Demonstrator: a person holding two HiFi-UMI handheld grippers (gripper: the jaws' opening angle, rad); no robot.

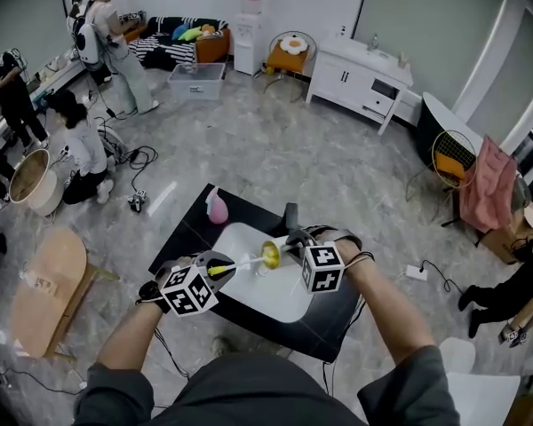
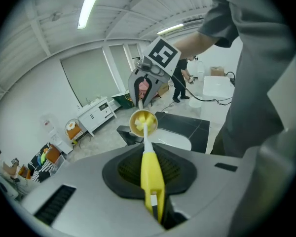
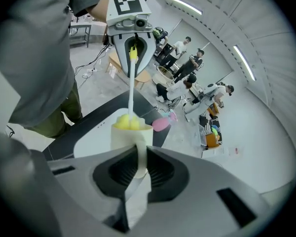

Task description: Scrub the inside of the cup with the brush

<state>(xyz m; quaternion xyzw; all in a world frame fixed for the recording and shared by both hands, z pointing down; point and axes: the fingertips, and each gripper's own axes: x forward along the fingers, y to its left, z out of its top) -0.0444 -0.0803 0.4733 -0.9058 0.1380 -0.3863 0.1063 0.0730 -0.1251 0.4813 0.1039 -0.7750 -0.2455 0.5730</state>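
Brush point(image 1: 240, 263) pinched in left tongs point(image 2: 150, 181) reaches into cup point(image 3: 130, 135) pinched by right tongs point(image 3: 136, 167), over white tray point(image 1: 280, 302), inside its edges.

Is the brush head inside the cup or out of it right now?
Inside. The right gripper view shows the brush with its yellow head sitting within the rim of the cup, stem rising out.

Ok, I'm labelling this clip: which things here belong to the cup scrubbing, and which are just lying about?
In the job: brush, held by left gripper; cup, held by right gripper.
Lying about: pink object, white tray, black table.
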